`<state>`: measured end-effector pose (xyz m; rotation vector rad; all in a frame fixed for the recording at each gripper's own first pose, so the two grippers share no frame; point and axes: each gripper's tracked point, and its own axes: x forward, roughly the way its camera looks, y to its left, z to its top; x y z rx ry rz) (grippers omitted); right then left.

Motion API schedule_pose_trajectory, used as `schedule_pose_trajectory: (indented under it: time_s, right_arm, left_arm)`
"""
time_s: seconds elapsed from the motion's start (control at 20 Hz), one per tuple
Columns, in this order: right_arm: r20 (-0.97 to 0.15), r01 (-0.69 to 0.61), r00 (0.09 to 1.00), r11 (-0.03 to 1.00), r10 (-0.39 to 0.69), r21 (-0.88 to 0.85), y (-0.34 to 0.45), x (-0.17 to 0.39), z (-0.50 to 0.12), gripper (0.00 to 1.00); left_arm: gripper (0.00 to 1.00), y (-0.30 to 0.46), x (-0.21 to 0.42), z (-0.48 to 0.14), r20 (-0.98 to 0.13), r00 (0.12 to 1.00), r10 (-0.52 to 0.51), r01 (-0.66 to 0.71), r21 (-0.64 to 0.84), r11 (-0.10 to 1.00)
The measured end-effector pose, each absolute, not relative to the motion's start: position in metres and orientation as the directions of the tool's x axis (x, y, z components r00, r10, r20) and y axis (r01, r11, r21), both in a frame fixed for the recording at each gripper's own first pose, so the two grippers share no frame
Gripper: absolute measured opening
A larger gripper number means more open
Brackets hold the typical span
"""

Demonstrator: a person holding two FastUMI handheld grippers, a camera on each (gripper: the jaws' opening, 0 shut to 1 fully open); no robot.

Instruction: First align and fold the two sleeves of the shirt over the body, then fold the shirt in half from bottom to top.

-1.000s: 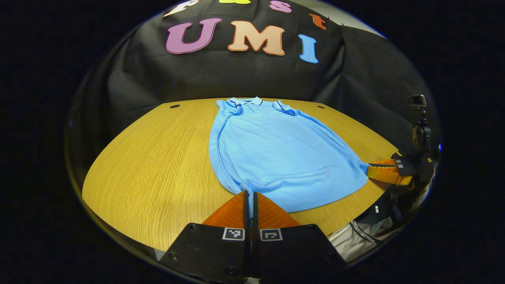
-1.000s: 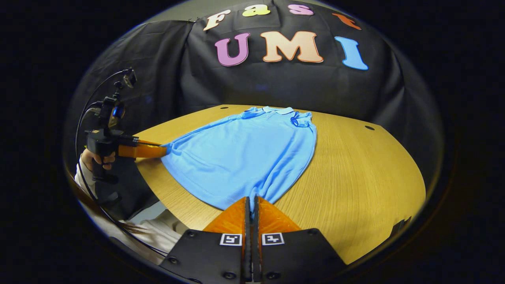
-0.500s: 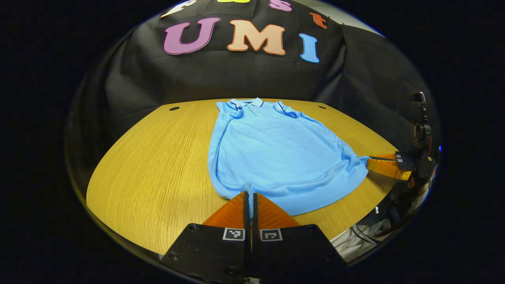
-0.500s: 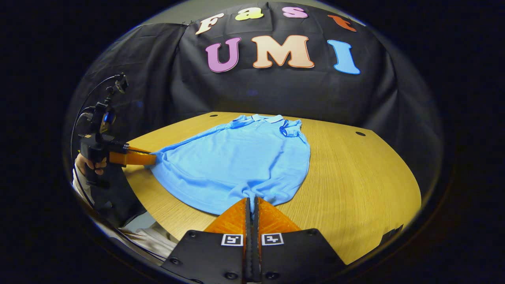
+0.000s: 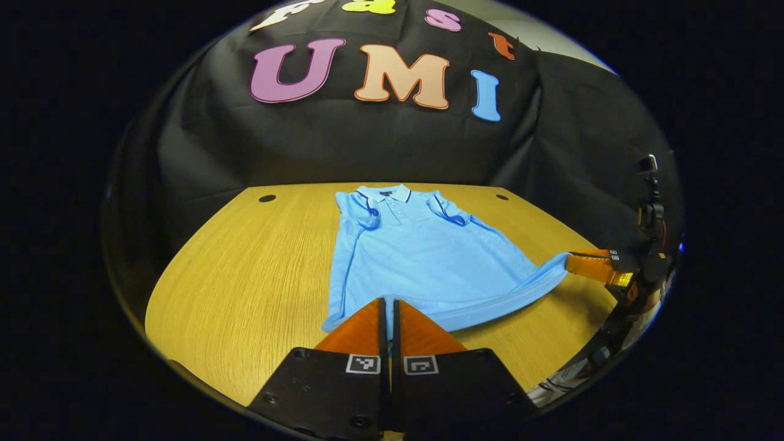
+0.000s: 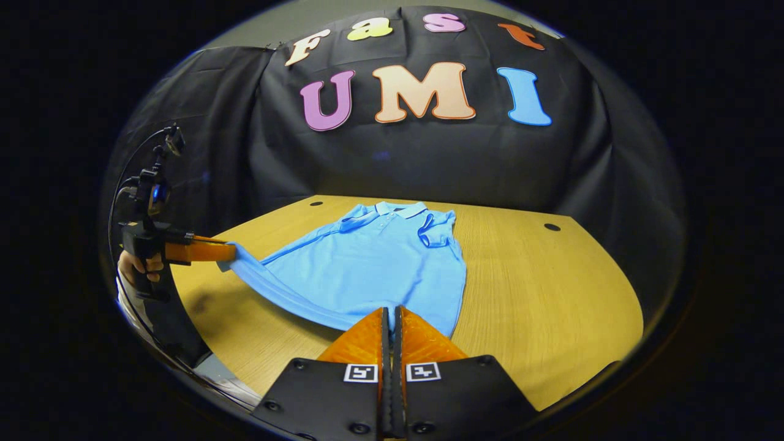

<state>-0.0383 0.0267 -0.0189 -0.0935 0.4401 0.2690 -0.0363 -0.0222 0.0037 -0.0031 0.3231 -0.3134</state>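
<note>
Left gripper (image 5: 389, 304) clamping blue shirt (image 5: 422, 257) hem, wooden table (image 5: 245, 269)

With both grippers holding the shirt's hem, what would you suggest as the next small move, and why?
Probably carry the hem forward toward the collar. Both sleeves already lie folded over the body, and the left gripper and right gripper each pinch a lifted bottom corner of the shirt.

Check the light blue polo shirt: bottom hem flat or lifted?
Lifted. The light blue polo shirt hem hangs off the wooden table, pinched by left gripper and right gripper.
</note>
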Motion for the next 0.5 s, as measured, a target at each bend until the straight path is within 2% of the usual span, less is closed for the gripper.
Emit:
schedule_pose_trajectory:
  time_s: [0.5]
  right_arm:
    - [-0.412,-0.262,0.890,0.958,0.194,-0.116,0.032,0.074,0.023,0.02]
  left_arm:
    - [0.00,-0.016,0.066,0.061,-0.241,0.929,-0.282,0.265,-0.101,0.959]
